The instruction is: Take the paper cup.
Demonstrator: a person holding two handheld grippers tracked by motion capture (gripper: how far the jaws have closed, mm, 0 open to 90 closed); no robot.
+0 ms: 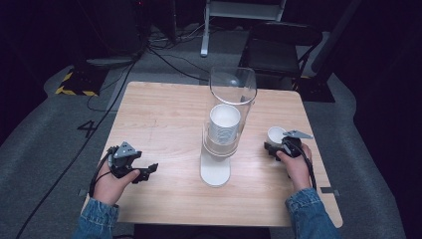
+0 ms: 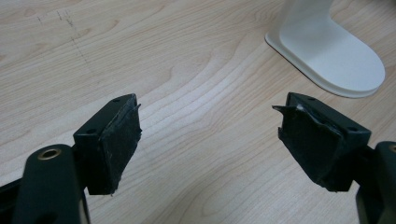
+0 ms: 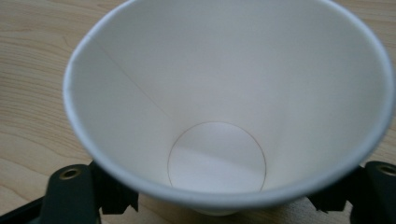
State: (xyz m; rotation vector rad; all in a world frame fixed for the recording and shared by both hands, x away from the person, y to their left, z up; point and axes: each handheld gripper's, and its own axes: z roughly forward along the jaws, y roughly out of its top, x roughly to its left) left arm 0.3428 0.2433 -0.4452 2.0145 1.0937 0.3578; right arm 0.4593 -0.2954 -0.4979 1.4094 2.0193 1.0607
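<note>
Cup: a white paper cup (image 1: 275,134) stands upright on the pale wooden surface (image 1: 164,119), at the right middle of the high view, mouth up and empty inside.
Right gripper: the black right gripper (image 1: 276,149) has one jaw on each side of the cup. In the right gripper view the jaws sit at the bottom corners, low by the cup wall (image 3: 140,93). The jaws look partly open, and I cannot tell if the pads still touch the paper.
Risk one: the cup is light. If a pad rubs the wall when the gripper pulls away, the cup may tip or slide.
Risk two: if the jaws squeeze again, the thin paper may dent.
Risk three: the tall clear plastic tube with a stack of white cups inside (image 1: 225,122) stands on its flat white base (image 1: 215,172) in the middle of the frame. A wide swing toward it may knock it.
Right hand: the hand (image 1: 297,167) comes in from the lower right, sleeve low, gripper pointing up the frame toward the cup.
Left gripper: the black left gripper (image 1: 148,170) is wide open and holds nothing, with bare wood between its jaws.
Left hand: the hand (image 1: 110,184) rests at the lower left, well apart from the cup, gripper pointing toward the white base.
</note>
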